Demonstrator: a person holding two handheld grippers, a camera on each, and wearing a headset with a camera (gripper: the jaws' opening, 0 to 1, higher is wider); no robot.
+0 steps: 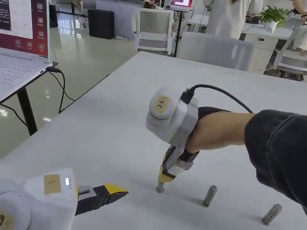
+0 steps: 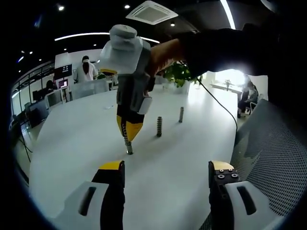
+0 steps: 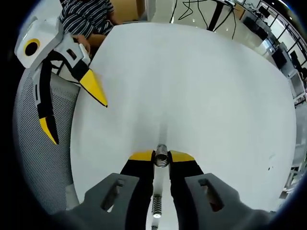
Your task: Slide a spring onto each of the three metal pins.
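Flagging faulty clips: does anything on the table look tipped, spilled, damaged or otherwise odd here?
Nothing stands out. The near spring and far spring stand upright on the table; the right tool clamps a third spring, also upright.

I am working in an open-plan office: off the left edge of my wide white table (image 1: 144, 96) an open laptop (image 1: 19, 43) sits on a stand above a glossy floor (image 1: 81, 52). Beyond the far edge stand white chairs (image 1: 154, 28), another desk (image 1: 259, 40) and a potted plant (image 1: 271, 17). Overhead I see a recessed ceiling air vent (image 2: 152, 12) and long strip lights (image 2: 81, 36), and a grey mesh office chair (image 2: 273, 153) stands by the table's edge.
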